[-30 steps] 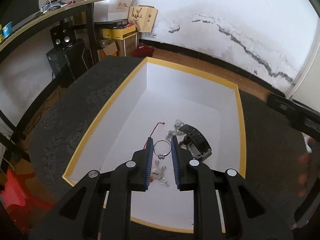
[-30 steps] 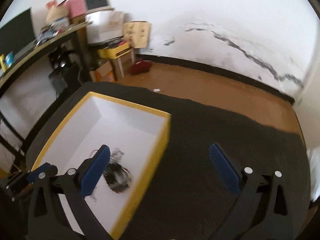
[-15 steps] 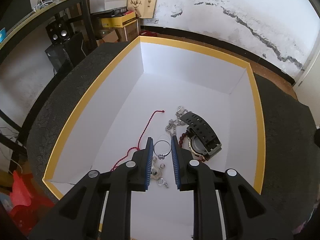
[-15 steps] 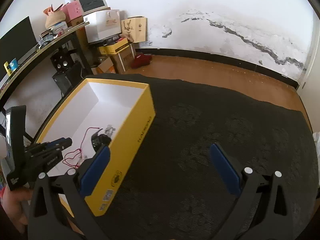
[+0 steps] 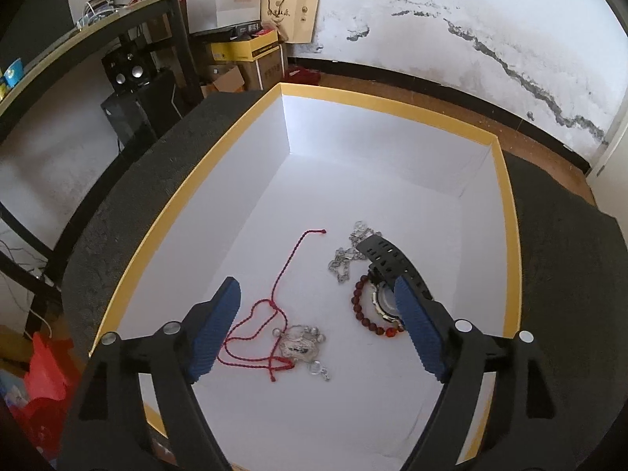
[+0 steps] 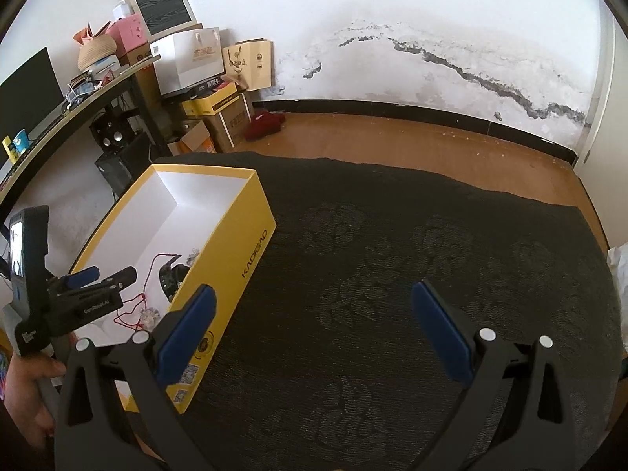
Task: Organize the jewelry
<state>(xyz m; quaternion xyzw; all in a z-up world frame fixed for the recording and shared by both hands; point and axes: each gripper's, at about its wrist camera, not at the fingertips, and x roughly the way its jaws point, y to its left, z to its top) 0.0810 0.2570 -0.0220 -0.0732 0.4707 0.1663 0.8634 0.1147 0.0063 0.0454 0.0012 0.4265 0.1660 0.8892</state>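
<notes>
A yellow box with a white inside (image 5: 506, 212) stands on the dark patterned cloth; it also shows in the right wrist view (image 6: 251, 251). On its floor lie a red cord necklace with a silver pendant (image 5: 299, 343), a silver chain (image 5: 345, 261), a red bead bracelet (image 5: 363, 316) and a black watch (image 5: 392, 265). My left gripper (image 5: 318, 314) is open and empty, just above the pendant. It also shows in the right wrist view (image 6: 106, 274). My right gripper (image 6: 314, 314) is open and empty over the cloth, right of the box.
The dark cloth (image 6: 392, 274) covers the table right of the box. A black desk (image 5: 117, 35) with boxes, bags and speakers stands at the back left. Wood floor and a stained white wall (image 6: 431, 62) lie behind.
My left gripper has opened and let go of the silver pendant necklace, which now lies on the box floor. My right gripper has drawn back to the right, away from the box.
</notes>
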